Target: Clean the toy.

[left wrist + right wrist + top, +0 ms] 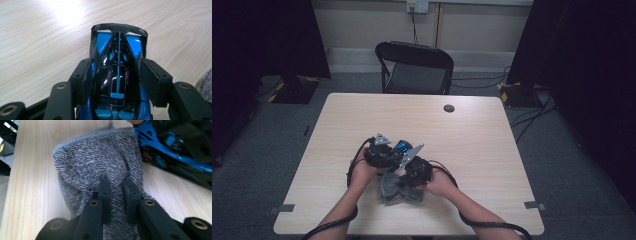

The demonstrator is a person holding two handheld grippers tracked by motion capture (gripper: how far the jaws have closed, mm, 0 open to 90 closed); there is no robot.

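Note:
A blue and black toy car [117,75] sits between the jaws of my left gripper [116,62], and both pads press on its sides just above the wooden table [37,37]. In the high view the left gripper [393,151] holds the car [402,147] near the table's middle front. My right gripper [116,181] is shut on a fold of a grey terry cloth [100,157], with the toy car [170,147] close beside the cloth at the upper right. From above, the right gripper [406,181] meets the cloth [389,192] just below the car.
The light wooden table [422,120] carries a small dark round cap [449,108] near its far edge. A black folding chair [414,67] stands behind the table. Dark curtains flank both sides, and cables lie on the floor at the right.

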